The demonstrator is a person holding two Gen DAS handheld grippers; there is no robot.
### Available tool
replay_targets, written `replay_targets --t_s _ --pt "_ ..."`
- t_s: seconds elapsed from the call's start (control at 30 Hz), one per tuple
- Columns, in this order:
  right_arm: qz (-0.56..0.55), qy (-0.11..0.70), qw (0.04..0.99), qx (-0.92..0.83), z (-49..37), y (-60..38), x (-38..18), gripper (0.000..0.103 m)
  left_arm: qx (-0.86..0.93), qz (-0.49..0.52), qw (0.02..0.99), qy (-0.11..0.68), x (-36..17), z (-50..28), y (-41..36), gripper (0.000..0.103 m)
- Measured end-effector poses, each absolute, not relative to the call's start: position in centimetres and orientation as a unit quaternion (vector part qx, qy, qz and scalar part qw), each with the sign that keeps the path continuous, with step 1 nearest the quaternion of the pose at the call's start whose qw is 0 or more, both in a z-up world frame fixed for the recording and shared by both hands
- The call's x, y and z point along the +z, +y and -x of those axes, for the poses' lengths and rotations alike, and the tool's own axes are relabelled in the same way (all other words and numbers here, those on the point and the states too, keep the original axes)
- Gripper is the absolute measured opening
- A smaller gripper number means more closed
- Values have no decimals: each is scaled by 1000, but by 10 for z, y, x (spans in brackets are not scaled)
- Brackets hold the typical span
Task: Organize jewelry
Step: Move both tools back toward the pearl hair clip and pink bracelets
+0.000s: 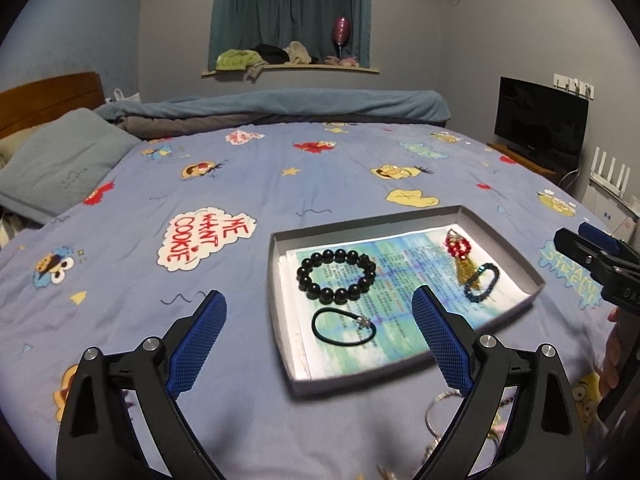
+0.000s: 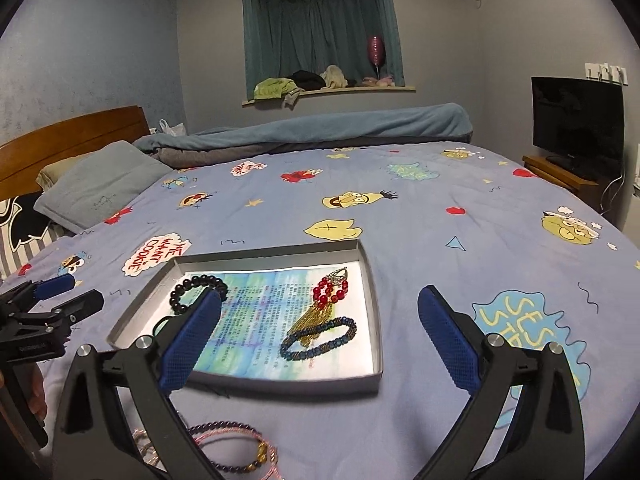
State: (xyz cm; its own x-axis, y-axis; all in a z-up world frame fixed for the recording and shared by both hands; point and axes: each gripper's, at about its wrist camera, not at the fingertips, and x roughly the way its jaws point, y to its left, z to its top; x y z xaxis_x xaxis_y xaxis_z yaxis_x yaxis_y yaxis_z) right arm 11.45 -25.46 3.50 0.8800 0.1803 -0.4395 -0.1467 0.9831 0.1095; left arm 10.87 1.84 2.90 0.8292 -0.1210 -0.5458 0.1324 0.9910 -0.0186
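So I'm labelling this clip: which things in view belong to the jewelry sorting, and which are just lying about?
Belongs to the job:
- grey tray
- black bead bracelet
- black hair tie
- red bead tassel piece
- blue bead bracelet
- loose bracelets on the bedspread

Just lying about:
- pillow
- TV
- clothes on the windowsill

home bedroom: cartoon-print bed (image 1: 320,168), pillow (image 1: 60,164), curtained window (image 2: 320,28)

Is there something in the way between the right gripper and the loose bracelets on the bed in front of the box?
Nothing visible blocks it. The right gripper is open and empty above the box, and the loose bracelets lie on the bedsheet nearer the camera, uncovered except where the gripper's own finger overlaps them in view.
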Motion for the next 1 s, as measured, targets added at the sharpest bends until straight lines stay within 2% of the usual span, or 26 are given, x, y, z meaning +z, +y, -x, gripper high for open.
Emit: replay_targets --t_s 0.3,0.57,1.0 --pt "-10 226 968 104 -84 -244 39 97 -85 -17 957 278 40 -73 20 94" --pt "18 260 958 118 -64 -239 13 97 -91 -22 944 315 6 -50 29 94" --pt "2 310 941 136 -52 -249 -16 97 -124 -29 918 375 -30 -28 33 94"
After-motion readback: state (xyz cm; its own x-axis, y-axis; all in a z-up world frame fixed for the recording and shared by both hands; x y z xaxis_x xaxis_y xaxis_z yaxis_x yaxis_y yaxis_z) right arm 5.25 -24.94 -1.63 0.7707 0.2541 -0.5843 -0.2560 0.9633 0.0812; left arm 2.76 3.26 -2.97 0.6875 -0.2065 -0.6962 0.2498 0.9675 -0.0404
